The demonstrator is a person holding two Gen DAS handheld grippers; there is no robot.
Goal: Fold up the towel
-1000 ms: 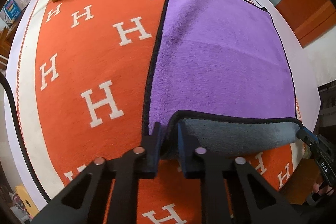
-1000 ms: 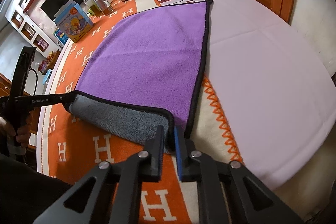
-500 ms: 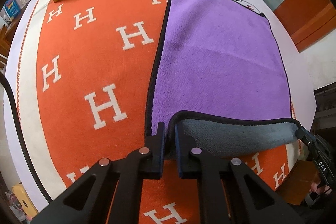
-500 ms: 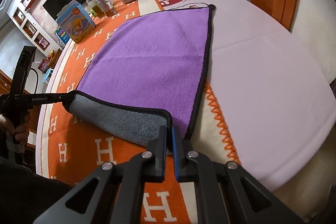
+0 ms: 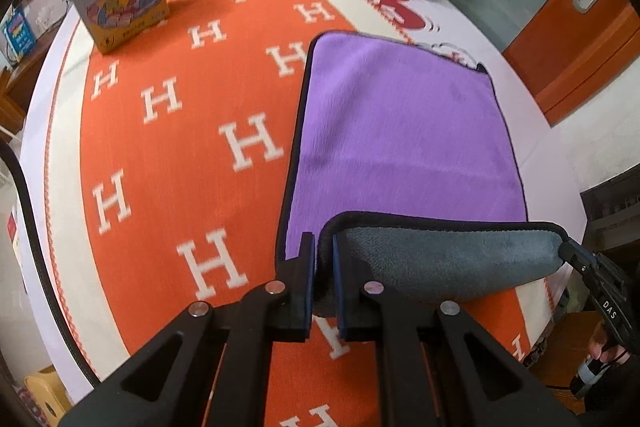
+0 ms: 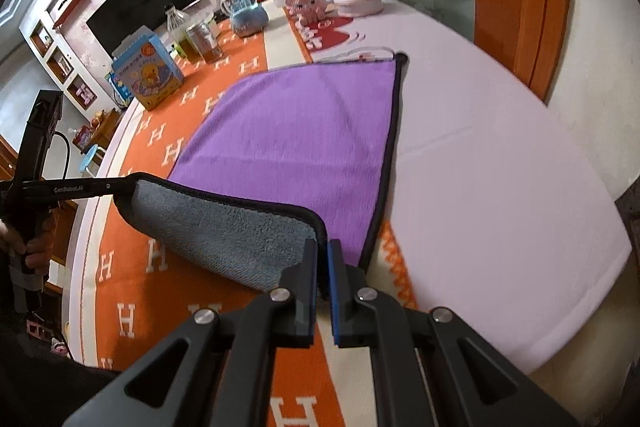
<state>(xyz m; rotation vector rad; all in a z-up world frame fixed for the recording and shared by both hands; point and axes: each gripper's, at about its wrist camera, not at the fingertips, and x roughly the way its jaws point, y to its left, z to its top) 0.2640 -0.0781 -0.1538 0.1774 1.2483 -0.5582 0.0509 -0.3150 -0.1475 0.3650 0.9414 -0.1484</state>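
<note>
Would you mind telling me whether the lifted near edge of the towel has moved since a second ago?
Yes. The towel's lifted grey edge has been carried forward toward the far hem, covering more purple; the duck box stays put on the tablecloth.

Home living room: wall-mounted TV (image 6: pixel 144 1), display shelves (image 6: pixel 60 63), trinkets on cloth-covered table (image 6: pixel 480 155).

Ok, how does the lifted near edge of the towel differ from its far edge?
The near edge is held up by the left gripper and right gripper, showing its grey underside; the far edge lies flat on the tablecloth, purple side up. Both have black trim.
</note>
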